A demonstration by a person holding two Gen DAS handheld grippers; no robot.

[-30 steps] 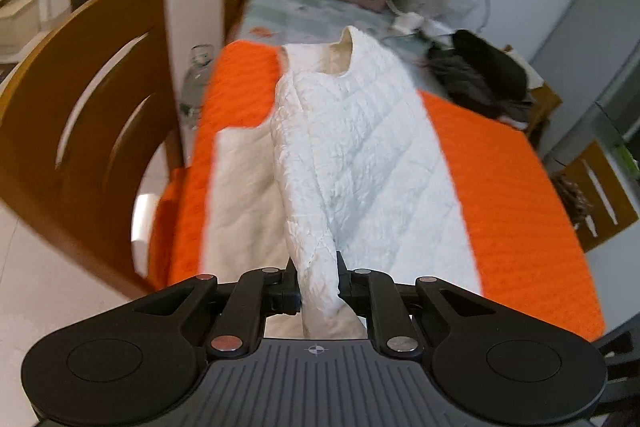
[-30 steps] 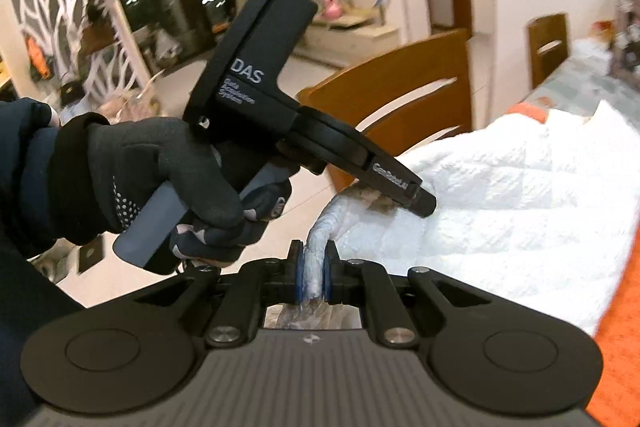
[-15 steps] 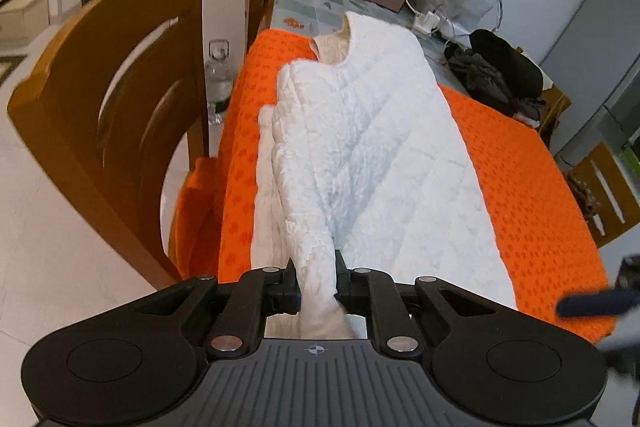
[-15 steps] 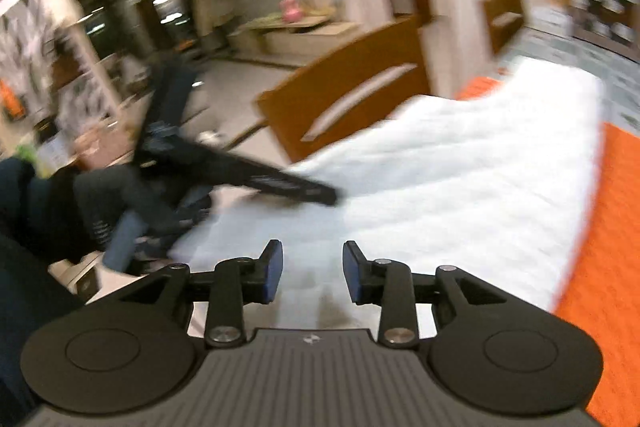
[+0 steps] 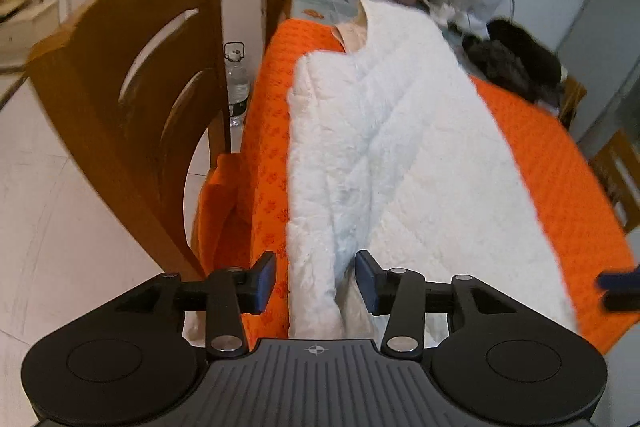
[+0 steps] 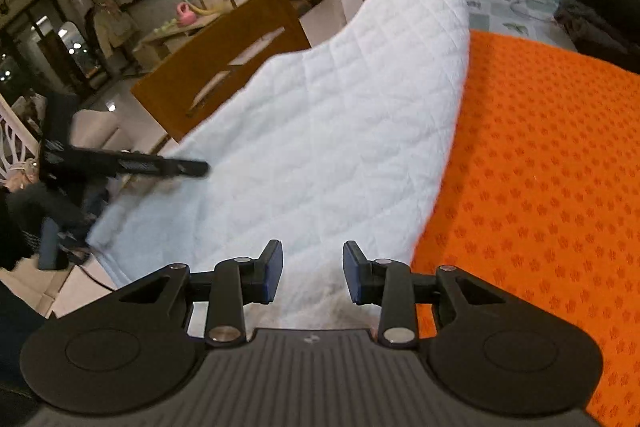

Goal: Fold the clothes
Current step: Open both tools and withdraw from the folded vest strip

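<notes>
I am at the letting-go end of a fold: the white quilted garment lies lengthwise down the orange cloth that covers the table, its collar toward the far edge and its hem at the near edge under my tools, with one side already doubled over as a long band along the garment's left margin. My left gripper has its jaws opening, the pads standing off the folded band that runs between them, so nothing is pinched there. My right gripper is likewise parted about halfway, with white fabric lying beneath the gap but not squeezed; it holds nothing. From the right wrist view I see the left tool out near the garment's left hem corner. I judge the lengthwise fold on that side finished, and the next move as mine to choose: take the hem at both near corners and carry it toward the collar. That calls for low, level pinches that catch every layer, since the padded cloth looks springy and may slide open.
</notes>
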